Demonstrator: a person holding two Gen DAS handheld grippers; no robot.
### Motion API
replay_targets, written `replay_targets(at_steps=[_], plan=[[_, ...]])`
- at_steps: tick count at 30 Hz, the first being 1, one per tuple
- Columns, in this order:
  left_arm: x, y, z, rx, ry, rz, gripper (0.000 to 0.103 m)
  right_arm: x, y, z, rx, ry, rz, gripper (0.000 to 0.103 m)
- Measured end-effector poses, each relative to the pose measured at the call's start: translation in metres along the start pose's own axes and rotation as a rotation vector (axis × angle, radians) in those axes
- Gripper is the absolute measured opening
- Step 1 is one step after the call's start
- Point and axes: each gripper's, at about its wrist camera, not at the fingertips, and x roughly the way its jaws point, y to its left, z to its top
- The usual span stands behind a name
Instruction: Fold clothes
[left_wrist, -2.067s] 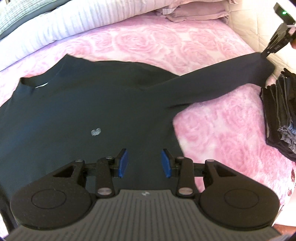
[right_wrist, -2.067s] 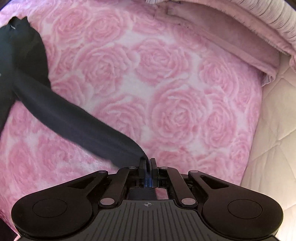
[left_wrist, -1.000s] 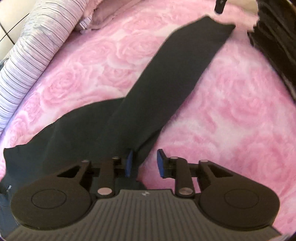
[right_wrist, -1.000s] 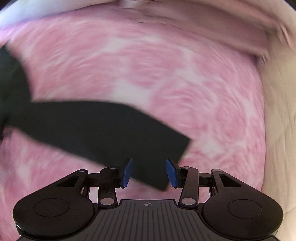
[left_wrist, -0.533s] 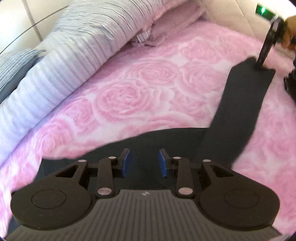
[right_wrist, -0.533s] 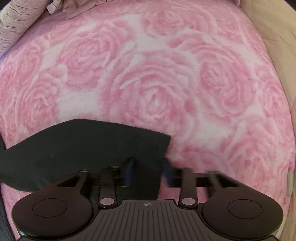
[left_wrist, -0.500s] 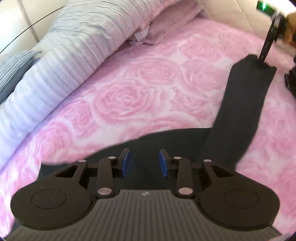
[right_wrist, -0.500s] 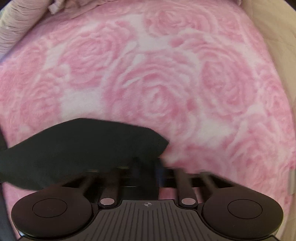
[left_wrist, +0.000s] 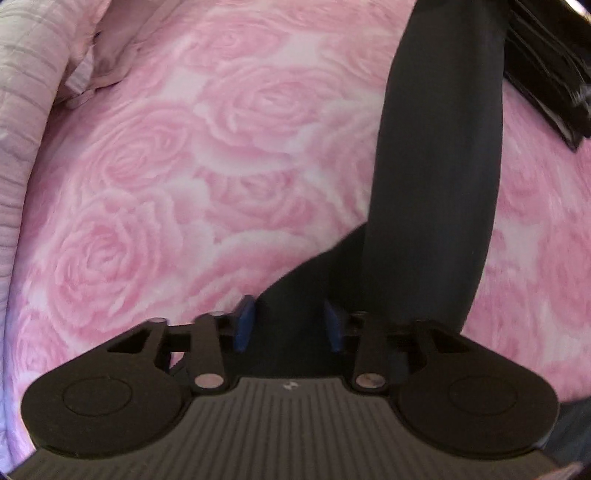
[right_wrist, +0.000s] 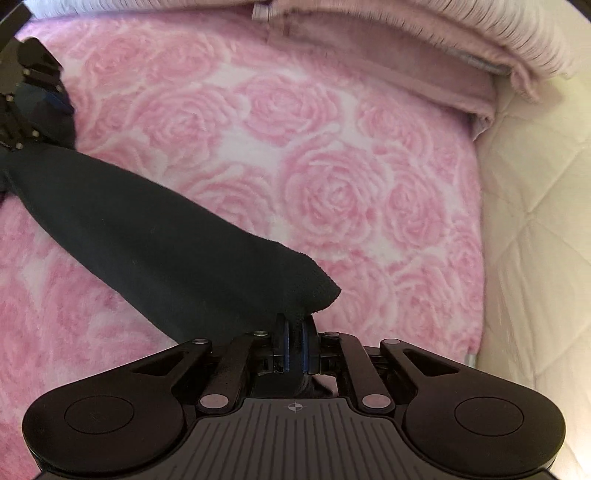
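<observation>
A: Where does the long black knit sleeve (right_wrist: 155, 243) lie?

B: In the right wrist view it runs as a dark band from the upper left of the frame down to the bottom centre, over the pink rose-patterned fleece blanket (right_wrist: 332, 177). Its cuff end sits right at the right gripper (right_wrist: 293, 345), whose blue pads are clamped on a pinch of that cuff.

A: And the other end?

B: In the left wrist view the same sleeve (left_wrist: 439, 166) climbs from the lower centre to the top right edge, so its long axis points away from the left gripper (left_wrist: 288, 325). The shoulder part of the black garment (left_wrist: 295, 295) lies between that gripper's blue pads (left_wrist: 243, 325). Its jaws are closing, but I see a gap either side of the cloth, so I would not call it a grasp yet.

A: So which hand is nearer to what?

B: Left at the shoulder, right at the cuff; the sleeve spans between them. My guess is the cuff gets carried back towards the body of the garment, along that axis.

A: Anything close by?

B: A stack of dark folded clothes (left_wrist: 546, 74) at the upper right of the left view, just beside the sleeve, and a striped pale quilt (left_wrist: 29, 92) along the left edge.
</observation>
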Motion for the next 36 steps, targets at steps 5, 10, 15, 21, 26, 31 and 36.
replay_targets(at_steps=[5, 10, 15, 21, 26, 31, 36], plan=[[-0.026, 0.015, -0.007, -0.128, -0.118, 0.07, 0.001, -0.035, 0.015, -0.02, 0.037, -0.074, -0.026, 0.005], [-0.037, 0.037, -0.029, -0.391, -0.192, 0.2, 0.001, -0.034, 0.014, -0.021, 0.115, -0.072, 0.014, 0.005], [-0.021, 0.025, -0.028, -0.427, -0.172, 0.243, 0.001, -0.009, 0.006, -0.003, 0.136, -0.042, 0.029, 0.005], [-0.017, 0.028, -0.021, -0.516, -0.165, 0.249, 0.012, 0.031, -0.02, 0.025, 0.174, 0.029, -0.006, 0.005], [-0.045, 0.02, -0.029, -0.56, -0.22, 0.249, 0.016, 0.058, -0.049, 0.039, 0.277, 0.089, -0.008, 0.01], [-0.069, -0.007, -0.033, -0.551, -0.272, 0.228, 0.018, 0.057, -0.09, 0.033, 0.571, 0.074, 0.118, 0.012], [-0.064, -0.058, -0.032, -0.403, -0.261, 0.209, 0.022, 0.035, -0.092, 0.027, 0.644, 0.047, 0.101, 0.016]])
